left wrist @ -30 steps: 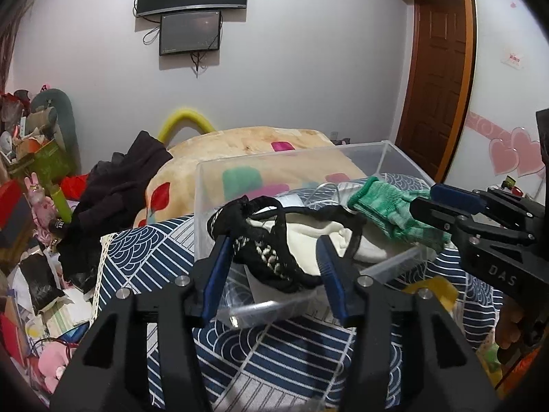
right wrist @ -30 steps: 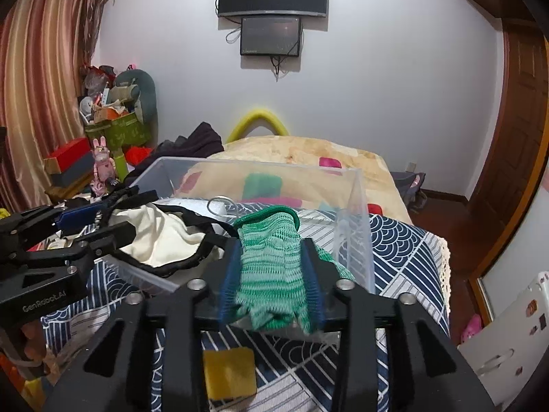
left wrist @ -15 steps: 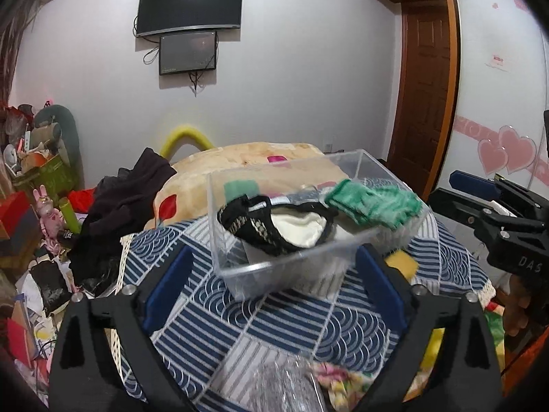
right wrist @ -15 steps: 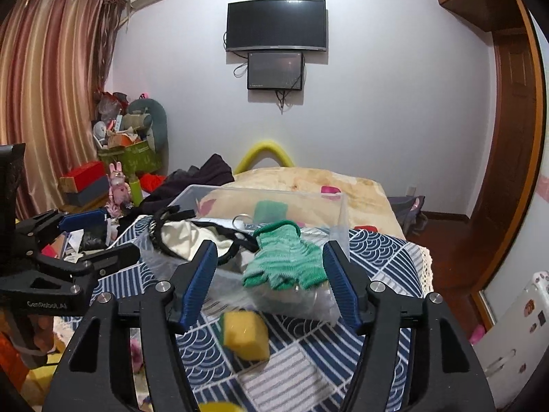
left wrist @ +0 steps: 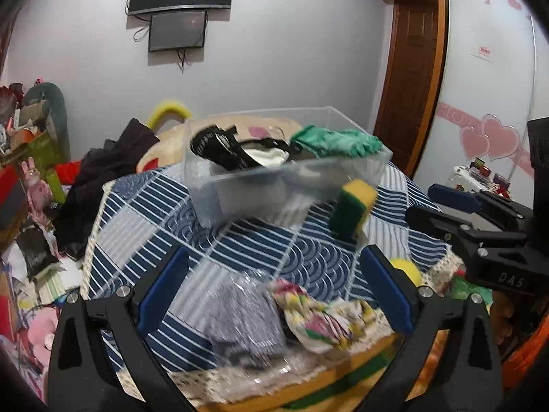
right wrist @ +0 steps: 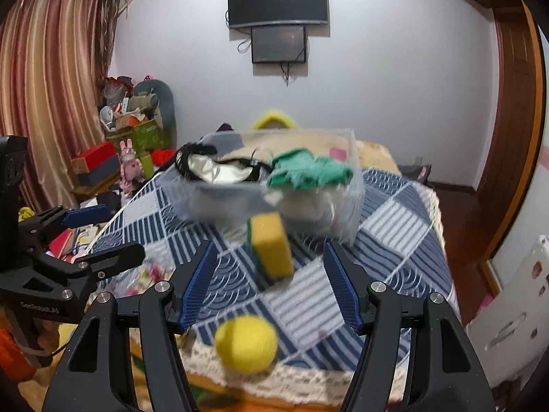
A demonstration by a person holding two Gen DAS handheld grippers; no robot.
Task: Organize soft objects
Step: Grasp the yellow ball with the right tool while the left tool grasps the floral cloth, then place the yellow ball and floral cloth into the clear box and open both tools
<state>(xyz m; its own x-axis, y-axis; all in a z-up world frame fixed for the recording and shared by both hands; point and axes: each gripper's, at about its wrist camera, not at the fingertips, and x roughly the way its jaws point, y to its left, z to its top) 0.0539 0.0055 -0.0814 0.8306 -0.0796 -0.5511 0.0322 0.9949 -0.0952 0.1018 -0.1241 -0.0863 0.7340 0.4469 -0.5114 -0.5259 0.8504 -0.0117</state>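
Now both tongs stand wide apart and hold nothing: the left tongs (left wrist: 274, 295) over a floral cloth (left wrist: 319, 319) near the worktop's (left wrist: 144, 213) edge, the right tongs (right wrist: 271, 285) near a yellow ball (right wrist: 246, 344). Between them a yellow-green sponge (right wrist: 271, 245) leans just before the clear bin (left wrist: 284, 182), which holds the green knit piece (left wrist: 336, 142) and a black-trimmed garment (left wrist: 223, 149).

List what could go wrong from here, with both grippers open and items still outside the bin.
The yellow ball sits near the table's lace edge; a nudge from the right gripper could roll it off. The sponge stands on end and may topple. The green cloth overhangs the bin rim and might slip out.
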